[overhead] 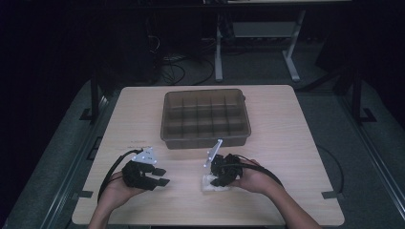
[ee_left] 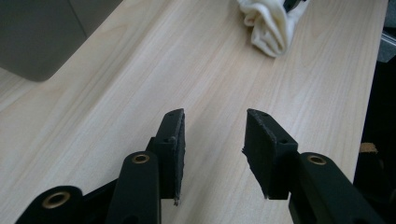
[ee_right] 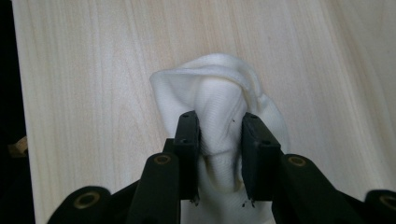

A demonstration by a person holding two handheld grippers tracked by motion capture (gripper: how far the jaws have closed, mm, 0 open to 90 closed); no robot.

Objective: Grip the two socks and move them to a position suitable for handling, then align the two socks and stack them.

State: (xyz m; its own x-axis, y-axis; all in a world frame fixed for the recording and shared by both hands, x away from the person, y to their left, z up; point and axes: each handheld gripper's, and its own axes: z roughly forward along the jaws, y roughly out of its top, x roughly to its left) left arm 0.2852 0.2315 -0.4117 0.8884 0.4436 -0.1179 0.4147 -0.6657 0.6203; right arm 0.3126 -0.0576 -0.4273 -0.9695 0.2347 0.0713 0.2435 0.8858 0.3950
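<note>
Dark floor and desk legs frame a pale wooden desk [overhead: 143, 109] in the high view, with a brown divided tray [overhead: 206, 118] sitting in the upper middle of it.

At the lower left of that view, the left hand-held gripper [overhead: 161, 176] hovers over bare wood, its tips pointing toward the right of the frame. Its own view shows the two jaws standing apart with nothing between them, only wood grain in the gap. Far off at the upper right of that view lies the white cloth [ee_left: 270, 24], a bunched, rolled bundle, well apart from this gripper.

Moving rightward in the high view, the cloth rests on the desk just below the tray's near wall, in the lower middle of the frame. The right hand-held gripper [overhead: 216, 180] sits directly on it, coming in from the right. In the right gripper view the jaws are clamped on the cloth, its pads [ee_right: 189, 140] pressing a raised fold from both sides; the bundle's long axis runs along the jaws, away from the camera.

So the right hand has the cloth, and the free left gripper would have to travel rightward across open desk to reach it.
</note>
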